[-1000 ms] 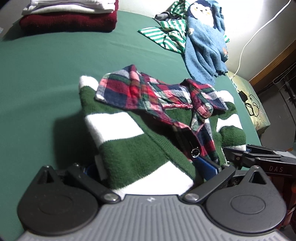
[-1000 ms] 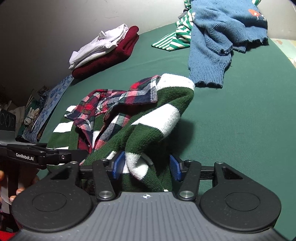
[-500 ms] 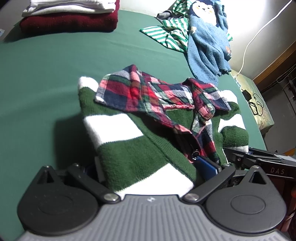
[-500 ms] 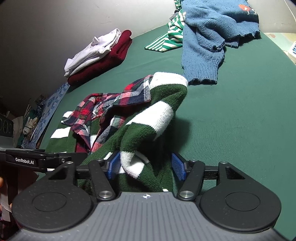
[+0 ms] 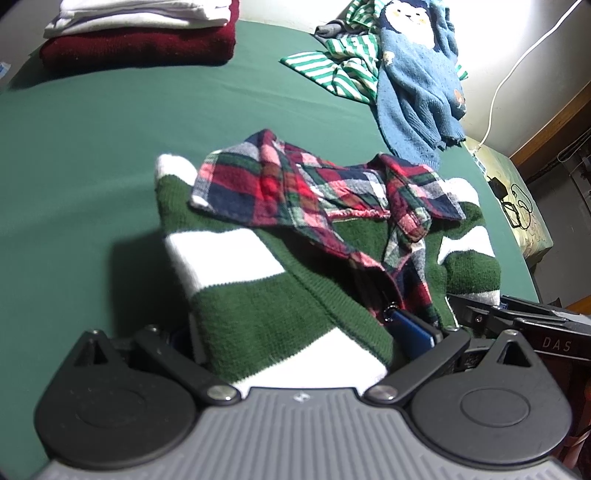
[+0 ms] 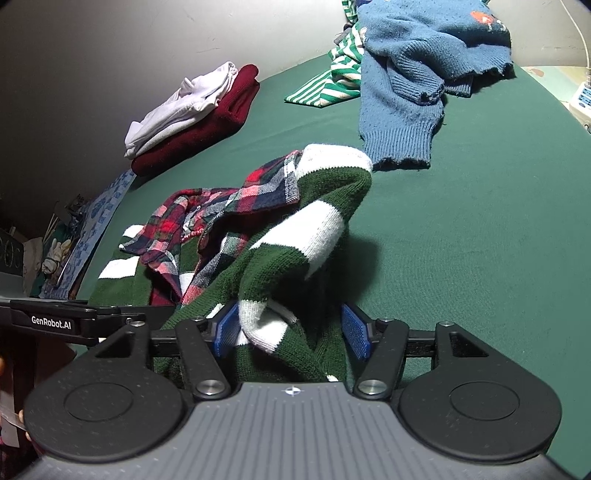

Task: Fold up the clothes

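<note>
A green and white striped sweater point(image 5: 258, 306) with a red plaid shirt collar point(image 5: 295, 188) lies rumpled on the green bed point(image 5: 92, 147). My left gripper point(image 5: 295, 332) stands wide open, with the sweater's hem draped between its jaws. One blue pad point(image 5: 410, 332) shows; the other is hidden under the knit. In the right wrist view the same sweater point(image 6: 295, 240) rises in a fold. My right gripper point(image 6: 290, 328) is open around that fold. The right blue pad point(image 6: 354, 332) stands apart from the knit.
A folded white and maroon stack point(image 5: 140, 33) sits at the bed's far left. A blue sweater point(image 5: 417, 85) and a green-striped garment point(image 5: 340, 70) lie heaped at the far right. A white cable point(image 5: 498, 92) and a bedside table point(image 5: 524, 206) are beyond the right edge.
The right gripper's jaws have spread wider, so the sweater fold sits loose between them. The left wrist view is almost the same.
</note>
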A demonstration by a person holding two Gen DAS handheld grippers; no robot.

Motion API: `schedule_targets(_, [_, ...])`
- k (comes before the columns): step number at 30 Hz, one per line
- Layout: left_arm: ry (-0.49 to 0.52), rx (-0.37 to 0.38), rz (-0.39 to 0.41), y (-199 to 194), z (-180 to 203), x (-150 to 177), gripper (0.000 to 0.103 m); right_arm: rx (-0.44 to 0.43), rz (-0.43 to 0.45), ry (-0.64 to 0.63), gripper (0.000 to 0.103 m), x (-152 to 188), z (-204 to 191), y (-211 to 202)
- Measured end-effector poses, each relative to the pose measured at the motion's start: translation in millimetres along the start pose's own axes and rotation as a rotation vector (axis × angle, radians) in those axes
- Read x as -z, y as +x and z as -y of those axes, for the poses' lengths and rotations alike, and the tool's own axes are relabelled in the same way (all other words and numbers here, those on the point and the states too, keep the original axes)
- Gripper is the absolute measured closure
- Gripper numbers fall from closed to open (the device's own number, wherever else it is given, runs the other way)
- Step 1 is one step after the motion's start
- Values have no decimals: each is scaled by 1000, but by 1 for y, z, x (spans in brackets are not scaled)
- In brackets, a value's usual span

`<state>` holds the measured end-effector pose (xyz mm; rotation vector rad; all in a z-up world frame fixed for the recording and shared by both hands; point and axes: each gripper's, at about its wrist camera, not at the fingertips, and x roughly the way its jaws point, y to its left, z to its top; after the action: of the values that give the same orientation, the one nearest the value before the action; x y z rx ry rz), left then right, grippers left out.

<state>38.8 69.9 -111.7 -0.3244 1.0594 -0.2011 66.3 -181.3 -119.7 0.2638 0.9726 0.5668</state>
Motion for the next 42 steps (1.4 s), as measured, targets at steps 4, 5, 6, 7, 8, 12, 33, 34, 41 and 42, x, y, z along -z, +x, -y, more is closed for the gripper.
schedule_targets(4, [2,-3,-4,0,0,-1,1,-2,-6,-7,43,-1,-1,0])
schedule_targets(5, [2,-3,-4,0,0,-1,1,-3,-7,-9,43,-1,-1,0])
schedule_targets(6, [3,-3,-5,0,0,-1,1,-3,-7,-10,44,-1,-2,0])
schedule_targets(7, [4,-3,-5,0,0,-1,1,-4,-6,-10,45,-1,-2,0])
schedule_targets(8, [5,-3,-6,1,0,-1,1,-4,-5,-11,45,-1,-2,0])
schedule_targets(12, [9,-4,-4,1,1,-1,1,1,0,-34,48,0,-5,-1])
schedule_targets(33, [12,-11,3,1,1,-1,1,-1,-6,1,45,0,-3,1])
schedule_targets(34, [13,-11,3,1,1,-1,1,-2,-8,0,45,-1,-2,1])
schedule_targets(41, [16,-6,11,1,2,0,1,2,-1,7,45,0,-2,1])
schedule_targets(42, [16,-5,12,1,2,0,2,2,1,7,45,0,-2,1])
